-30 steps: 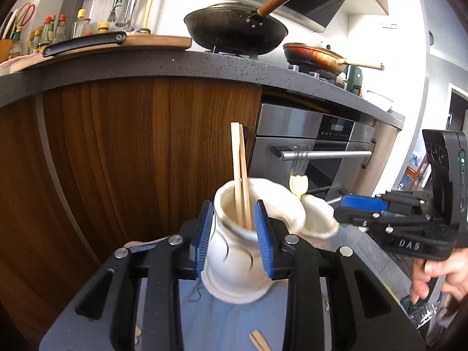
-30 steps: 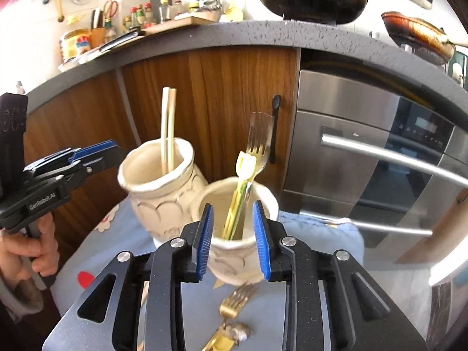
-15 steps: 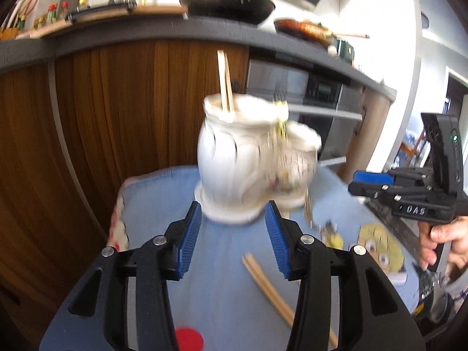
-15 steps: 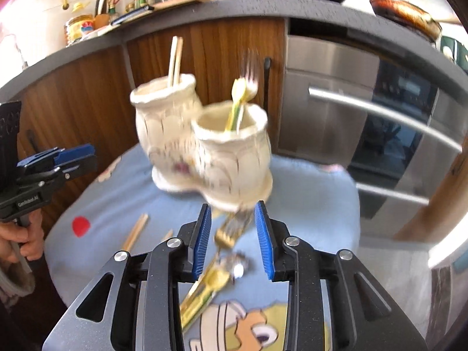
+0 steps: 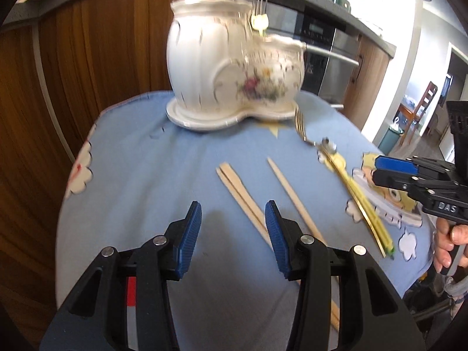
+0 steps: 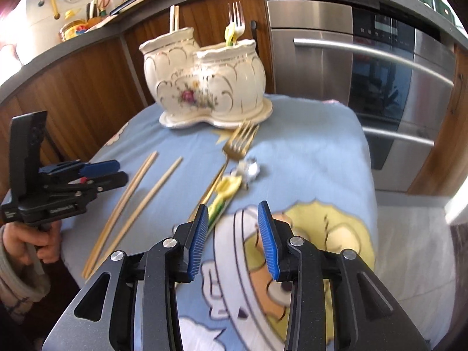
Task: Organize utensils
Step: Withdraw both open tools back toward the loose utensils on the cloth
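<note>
Both your grippers hover spread and empty over the loose utensils.
Left gripper: pinch the chopsticks; right gripper, jaws opening: the fork, near the holder.

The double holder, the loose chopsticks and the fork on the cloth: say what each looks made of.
Double holder: likely glazed ceramic, given its glossy cream surface, gold lines and painted flowers.
Loose chopsticks: probably bare wood or bamboo, being pale tan and matte.
Fork: seemingly gold-toned metal with shiny tines; its yellow handle may be plastic, hard to tell.
</note>
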`<state>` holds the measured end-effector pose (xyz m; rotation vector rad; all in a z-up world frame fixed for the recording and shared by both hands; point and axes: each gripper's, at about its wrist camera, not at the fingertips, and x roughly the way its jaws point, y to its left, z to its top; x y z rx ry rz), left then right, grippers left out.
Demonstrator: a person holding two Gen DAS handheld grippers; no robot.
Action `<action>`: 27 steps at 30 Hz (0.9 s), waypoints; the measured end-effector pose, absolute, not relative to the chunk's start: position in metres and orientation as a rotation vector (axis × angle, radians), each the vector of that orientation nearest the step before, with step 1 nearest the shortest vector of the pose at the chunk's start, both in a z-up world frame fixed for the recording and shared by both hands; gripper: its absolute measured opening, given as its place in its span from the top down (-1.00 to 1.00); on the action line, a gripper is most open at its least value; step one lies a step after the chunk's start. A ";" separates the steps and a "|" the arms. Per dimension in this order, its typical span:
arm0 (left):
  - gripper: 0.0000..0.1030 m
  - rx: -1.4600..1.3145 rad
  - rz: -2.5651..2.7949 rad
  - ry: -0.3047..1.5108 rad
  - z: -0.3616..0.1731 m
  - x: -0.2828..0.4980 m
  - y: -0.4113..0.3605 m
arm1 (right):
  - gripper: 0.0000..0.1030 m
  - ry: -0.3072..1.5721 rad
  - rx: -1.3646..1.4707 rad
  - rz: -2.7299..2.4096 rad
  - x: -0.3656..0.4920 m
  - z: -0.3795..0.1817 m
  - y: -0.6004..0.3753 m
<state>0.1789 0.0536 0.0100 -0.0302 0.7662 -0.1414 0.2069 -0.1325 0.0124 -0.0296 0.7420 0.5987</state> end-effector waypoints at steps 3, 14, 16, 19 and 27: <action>0.11 -0.025 -0.151 0.768 0.006 0.176 0.053 | 0.28 0.749 -0.036 0.598 0.200 0.006 -0.131; 0.11 -0.028 -0.150 0.754 0.004 0.172 0.054 | 0.28 0.786 -0.043 0.573 0.208 -0.004 -0.119; 0.11 -0.034 -0.157 0.755 0.005 0.173 0.055 | 0.28 0.793 -0.067 0.566 0.212 -0.004 -0.113; 0.11 -0.046 -0.165 0.755 0.005 0.173 0.057 | 0.36 0.790 -0.122 0.564 0.214 -0.004 -0.107; 0.11 -0.089 -0.221 0.753 0.004 0.170 0.064 | 0.78 0.823 -0.169 0.621 0.225 -0.002 -0.124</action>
